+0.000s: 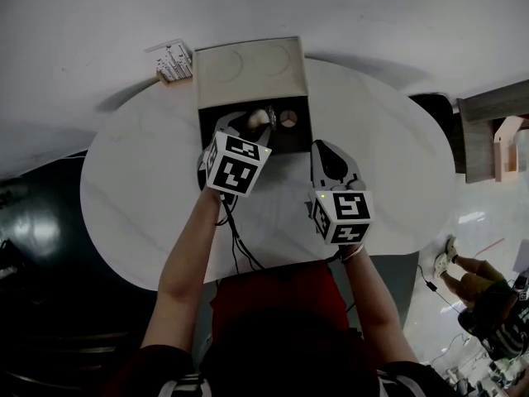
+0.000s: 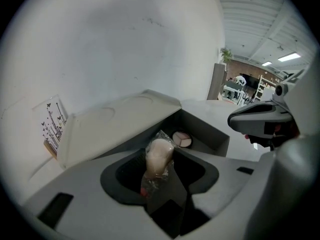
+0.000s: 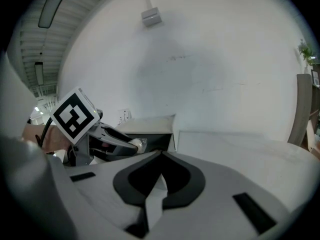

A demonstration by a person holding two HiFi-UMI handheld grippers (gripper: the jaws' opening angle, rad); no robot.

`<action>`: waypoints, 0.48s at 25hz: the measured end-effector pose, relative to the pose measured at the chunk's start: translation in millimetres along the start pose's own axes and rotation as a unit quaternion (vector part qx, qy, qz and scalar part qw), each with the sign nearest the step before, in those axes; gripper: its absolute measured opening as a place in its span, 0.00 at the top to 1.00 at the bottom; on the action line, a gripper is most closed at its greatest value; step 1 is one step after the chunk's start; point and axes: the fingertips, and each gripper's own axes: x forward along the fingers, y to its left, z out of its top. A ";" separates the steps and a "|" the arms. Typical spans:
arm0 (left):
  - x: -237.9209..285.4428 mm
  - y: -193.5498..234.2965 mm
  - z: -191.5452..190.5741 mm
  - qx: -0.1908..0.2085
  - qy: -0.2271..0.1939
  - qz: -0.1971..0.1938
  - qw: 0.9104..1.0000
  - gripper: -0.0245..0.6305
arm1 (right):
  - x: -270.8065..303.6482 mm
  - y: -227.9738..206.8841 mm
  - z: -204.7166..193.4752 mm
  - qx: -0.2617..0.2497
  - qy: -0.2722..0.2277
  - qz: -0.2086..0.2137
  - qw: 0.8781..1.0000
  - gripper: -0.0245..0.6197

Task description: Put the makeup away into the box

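Note:
An open box (image 1: 251, 140) stands at the table's far side, its pale lid (image 1: 248, 71) tipped back. My left gripper (image 1: 249, 126) hangs over the dark interior, shut on a beige makeup sponge in clear wrap (image 1: 259, 119). In the left gripper view the sponge (image 2: 159, 156) stands upright between the jaws, above the box's wall (image 2: 212, 134). A round compact (image 2: 182, 139) lies inside the box, also in the head view (image 1: 288, 119). My right gripper (image 1: 323, 149) rests just right of the box, jaws together and empty (image 3: 162, 153). The right gripper view shows the left gripper (image 3: 120, 144) with the sponge (image 3: 141, 144).
The white oval table (image 1: 132, 188) ends close behind the box against a pale wall. A small stand of printed cards (image 1: 173, 60) sits left of the lid (image 2: 52, 126). Wooden furniture (image 1: 496, 135) and a person's feet (image 1: 463, 267) are off the table's right side.

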 end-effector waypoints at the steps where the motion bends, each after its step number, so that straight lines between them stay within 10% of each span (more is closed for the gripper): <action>1: 1.4 1.0 0.3 -0.002 0.002 -0.002 1.000 0.67 | 0.3 0.2 0.1 0.000 0.000 0.001 1.000 0.94; 12: 18.6 7.4 -3.3 0.004 0.027 -0.007 1.000 0.67 | 3.2 -2.5 1.7 -0.002 0.001 0.006 1.000 0.94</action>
